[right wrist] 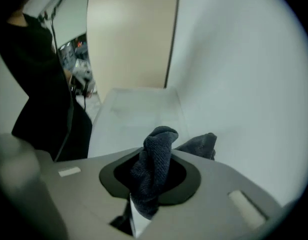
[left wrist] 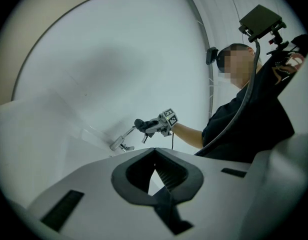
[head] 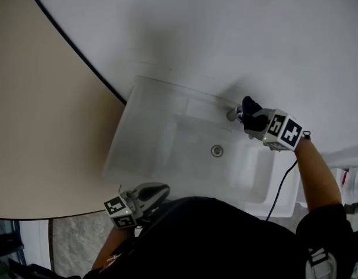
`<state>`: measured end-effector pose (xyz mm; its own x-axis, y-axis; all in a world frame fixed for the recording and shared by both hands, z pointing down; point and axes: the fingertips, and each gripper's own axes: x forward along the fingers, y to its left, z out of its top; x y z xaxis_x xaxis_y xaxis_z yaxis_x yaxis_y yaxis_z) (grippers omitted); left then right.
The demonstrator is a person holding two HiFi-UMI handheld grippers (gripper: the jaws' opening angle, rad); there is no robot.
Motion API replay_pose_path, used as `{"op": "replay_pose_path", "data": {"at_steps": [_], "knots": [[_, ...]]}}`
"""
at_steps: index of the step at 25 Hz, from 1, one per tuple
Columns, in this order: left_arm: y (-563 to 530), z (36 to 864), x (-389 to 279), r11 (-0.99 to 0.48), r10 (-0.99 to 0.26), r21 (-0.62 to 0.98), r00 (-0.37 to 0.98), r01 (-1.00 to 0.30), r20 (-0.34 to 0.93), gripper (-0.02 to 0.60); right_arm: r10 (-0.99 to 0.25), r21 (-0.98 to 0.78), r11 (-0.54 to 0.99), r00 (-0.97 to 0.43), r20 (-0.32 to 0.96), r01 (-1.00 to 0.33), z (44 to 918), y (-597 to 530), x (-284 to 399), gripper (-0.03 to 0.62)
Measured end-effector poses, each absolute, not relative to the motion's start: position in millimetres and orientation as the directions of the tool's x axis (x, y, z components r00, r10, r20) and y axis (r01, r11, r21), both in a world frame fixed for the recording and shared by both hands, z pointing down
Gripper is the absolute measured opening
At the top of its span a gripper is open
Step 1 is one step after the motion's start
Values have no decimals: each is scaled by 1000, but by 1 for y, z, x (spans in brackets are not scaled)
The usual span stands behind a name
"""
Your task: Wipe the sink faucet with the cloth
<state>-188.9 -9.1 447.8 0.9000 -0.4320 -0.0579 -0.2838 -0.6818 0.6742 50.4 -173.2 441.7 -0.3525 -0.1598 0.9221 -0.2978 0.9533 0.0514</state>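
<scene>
Dark cloth (right wrist: 155, 166) clamped in the right gripper (head: 253, 121), held just beside the chrome faucet (head: 232, 114) at the back of the white sink (head: 145, 121), left gripper (head: 157, 192) closed with nothing in it, near the sink front

A white sink (head: 125, 133) fills the middle of the view, its round drain (head: 217, 150) near the centre of the basin. At the back right rim stands the faucet (head: 231, 114). The right gripper (head: 253, 120) reaches in from the right, a dark cloth (head: 250, 107) bunched at its fingers, touching the faucet. A black cable (head: 282, 183) hangs below that gripper. The left gripper (head: 156, 191) sits low at the sink's near edge, well apart from the faucet. The person's dark clothing (head: 225, 237) covers the bottom.
</scene>
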Motion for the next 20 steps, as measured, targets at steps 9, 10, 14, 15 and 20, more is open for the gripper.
{"op": "replay_pose_path", "data": {"at_steps": [9, 10, 14, 15, 20], "knots": [[-15, 444, -178, -673, -412, 693, 909, -258, -62, 2, -536, -252, 611, -626, 566, -751, 401, -229, 78, 64], [-15, 443, -175, -674, -410, 694, 910, -254, -65, 2, -529, -214, 615, -598, 602, -759, 403, -240, 76, 64], [-14, 449, -172, -676, -406, 692, 912, -255, -60, 1, -389, -207, 610, -517, 762, -765, 426, -285, 76, 64], [-13, 450, -172, -674, -408, 695, 911, -252, -66, 1, -327, -219, 611, -494, 806, -761, 434, -291, 75, 66], [-7, 455, -177, -668, -420, 699, 905, -256, -70, 0, -5, -121, 705, -176, 984, -699, 489, -301, 65, 67]]}}
